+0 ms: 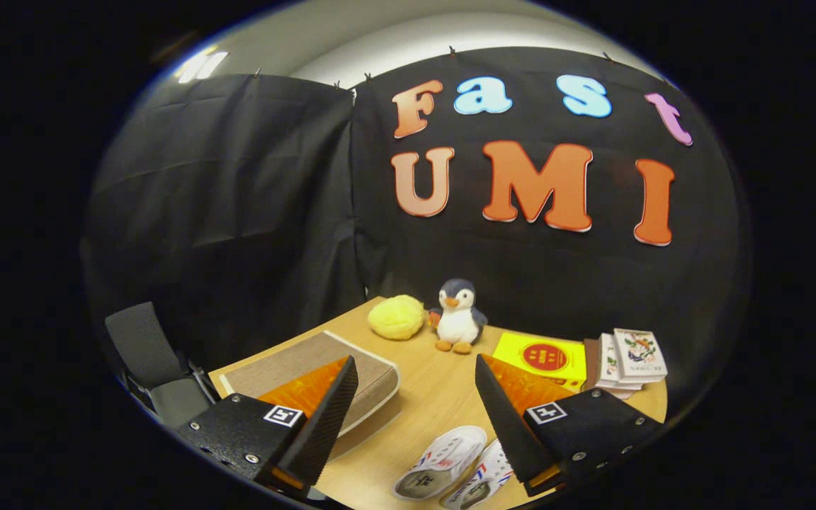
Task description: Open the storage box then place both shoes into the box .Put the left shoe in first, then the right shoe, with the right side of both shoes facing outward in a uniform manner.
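The gripper (415,407) is held above a light wooden table (436,404) with its fingers spread wide and nothing between them. Low between the fingertips, close in, two white slip-on shoes (461,464) lie side by side and touching, soles down, long axes slanting away toward the right finger, openings nearest the gripper and toes pointing away; both have smooth uppers with red and blue marks. Ahead of the left finger sits the storage box (341,375), flat and rectangular, its beige woven lid closed, one corner hidden by that finger. Bare tabletop runs between box and shoes. Beyond the fingers stand a fuzzy yellow plush ball (397,316) and a plush penguin (457,315); past the right finger lie a yellow packet (542,358) and stacked cartons (627,358). A grey chair (149,361) stands off the table's edge.
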`<act>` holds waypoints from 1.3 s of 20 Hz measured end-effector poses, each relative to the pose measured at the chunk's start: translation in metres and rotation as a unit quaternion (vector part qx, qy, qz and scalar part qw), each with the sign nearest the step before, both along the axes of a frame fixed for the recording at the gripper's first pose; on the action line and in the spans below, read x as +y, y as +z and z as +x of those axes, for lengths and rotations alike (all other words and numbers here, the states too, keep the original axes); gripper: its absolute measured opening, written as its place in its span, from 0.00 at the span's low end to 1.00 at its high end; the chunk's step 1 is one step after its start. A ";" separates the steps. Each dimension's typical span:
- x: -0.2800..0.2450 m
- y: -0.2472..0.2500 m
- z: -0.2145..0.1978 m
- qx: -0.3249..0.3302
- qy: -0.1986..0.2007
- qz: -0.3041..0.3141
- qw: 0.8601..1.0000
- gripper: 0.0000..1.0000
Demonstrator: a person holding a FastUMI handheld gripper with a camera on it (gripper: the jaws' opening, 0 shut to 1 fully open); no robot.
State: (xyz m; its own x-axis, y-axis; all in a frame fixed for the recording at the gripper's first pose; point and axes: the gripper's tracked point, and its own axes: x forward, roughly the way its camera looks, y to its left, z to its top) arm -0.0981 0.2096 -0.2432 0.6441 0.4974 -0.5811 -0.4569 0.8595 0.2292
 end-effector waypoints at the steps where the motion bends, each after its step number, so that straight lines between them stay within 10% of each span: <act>1: 0.007 -0.010 -0.006 0.032 0.000 0.016 0.999 0.99; 19: 0.094 -0.120 -0.071 0.354 -0.007 0.183 0.917 0.93; 26: 0.114 -0.148 -0.078 0.440 -0.041 0.259 0.859 0.92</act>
State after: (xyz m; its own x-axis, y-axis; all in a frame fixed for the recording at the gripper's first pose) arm -0.1764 0.3236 -0.3912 0.1146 0.8103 -0.5747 0.1454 0.5586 0.8166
